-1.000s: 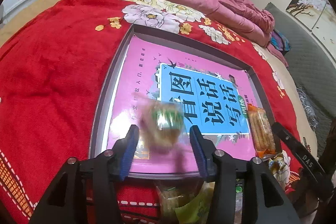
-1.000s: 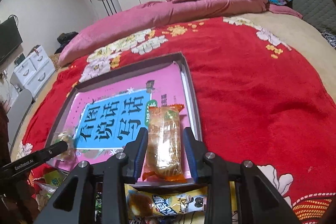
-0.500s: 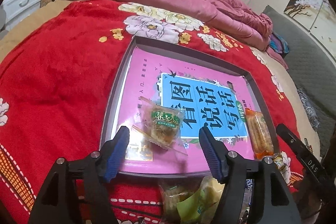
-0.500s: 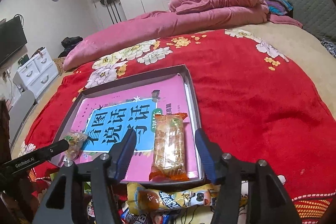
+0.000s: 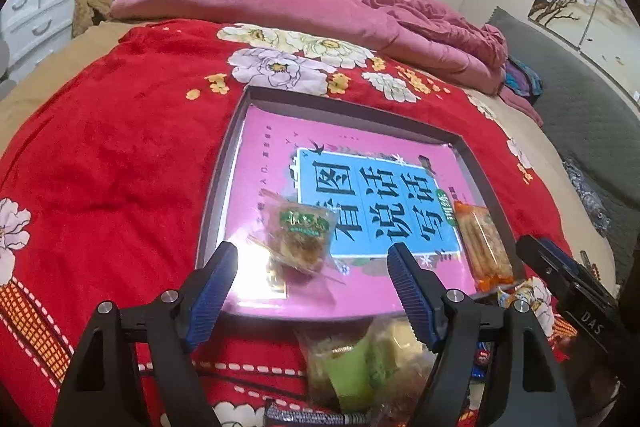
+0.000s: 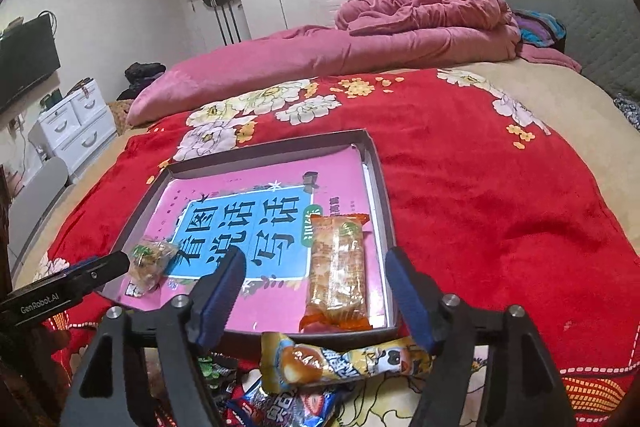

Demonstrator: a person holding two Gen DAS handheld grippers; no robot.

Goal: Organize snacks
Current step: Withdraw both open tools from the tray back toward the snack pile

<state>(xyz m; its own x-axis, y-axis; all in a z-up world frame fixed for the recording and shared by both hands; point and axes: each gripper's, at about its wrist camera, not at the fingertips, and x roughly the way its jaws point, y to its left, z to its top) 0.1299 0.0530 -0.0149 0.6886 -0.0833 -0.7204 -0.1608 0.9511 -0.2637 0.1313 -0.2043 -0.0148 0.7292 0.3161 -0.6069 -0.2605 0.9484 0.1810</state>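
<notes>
Now, your scene line by line:
Long axis: the orange cracker pack (image 6: 337, 269) lies lengthwise, running from the tray's near rim toward its far rim.
Place: it sits in the grey tray (image 6: 382, 187) by the right wall; the green-label pastry packet (image 5: 301, 235) lies at the tray's near left corner.
Look: the cracker pack is clear-windowed with orange crimped ends; the pastry wrapper is crinkled and transparent.
Tongs: your left gripper (image 5: 314, 281) and right gripper (image 6: 314, 287) both stand spread apart, empty, just short of the tray.
Around: a pink book (image 6: 248, 227) lines the tray; loose snacks (image 6: 344, 361) crowd its near rim on the red blanket (image 6: 480, 207).
</notes>
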